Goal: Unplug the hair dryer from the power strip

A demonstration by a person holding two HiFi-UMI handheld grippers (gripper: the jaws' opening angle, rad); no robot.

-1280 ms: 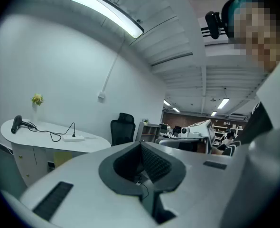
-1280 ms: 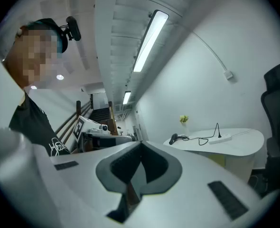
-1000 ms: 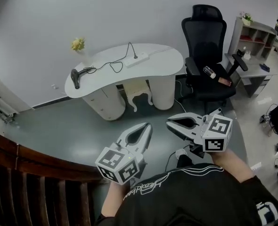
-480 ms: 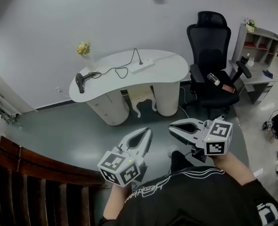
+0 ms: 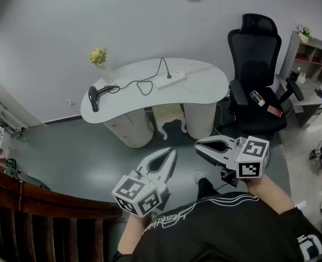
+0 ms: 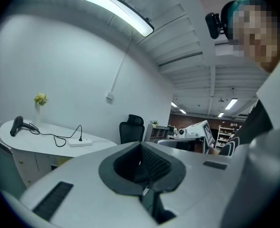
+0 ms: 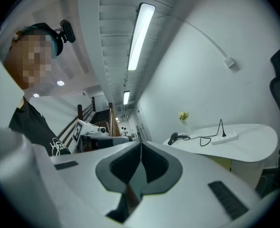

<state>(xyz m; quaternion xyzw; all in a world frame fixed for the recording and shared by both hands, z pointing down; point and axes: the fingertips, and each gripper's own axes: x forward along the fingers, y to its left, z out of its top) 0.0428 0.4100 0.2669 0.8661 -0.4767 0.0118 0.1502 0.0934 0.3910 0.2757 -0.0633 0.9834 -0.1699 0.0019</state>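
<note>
Logging from largest down. Noted grey floor (image 5: 68, 146) across most of the head view, with a dark wooden railing (image 5: 30, 201) at lower left. Found white curved table (image 5: 204, 94) against the far wall, well apart from both grippers. Saw black office chair (image 5: 256, 42) just beside its right end, items on the seat too small to identify. Spotted open shelf unit (image 5: 314, 51) further right, and a small white stool (image 5: 168, 116) tucked under the table between its two pedestals.

Checked left gripper (image 5: 171, 153) — held low in front of the torso, pointing toward the table. Read its jaws as pressed together with nothing between them, confirmed in left gripper view. Checked right gripper (image 5: 197, 142) — alongside the left one, apart from it. Read its jaws as likewise closed tip to tip and empty in right gripper view.

Located hair dryer (image 5: 93, 98) lying flat near the table's left end, dark body, untouched. Traced black cord (image 5: 131, 84) from it, looping across the tabletop to the white power strip (image 5: 169, 81) near the middle of the table's back edge. Read plug (image 5: 166, 75) as seated upright in the strip, not yet pulled. Marked yellow flowers (image 5: 98, 55) by the wall behind the dryer, vase hard to make out.
</note>
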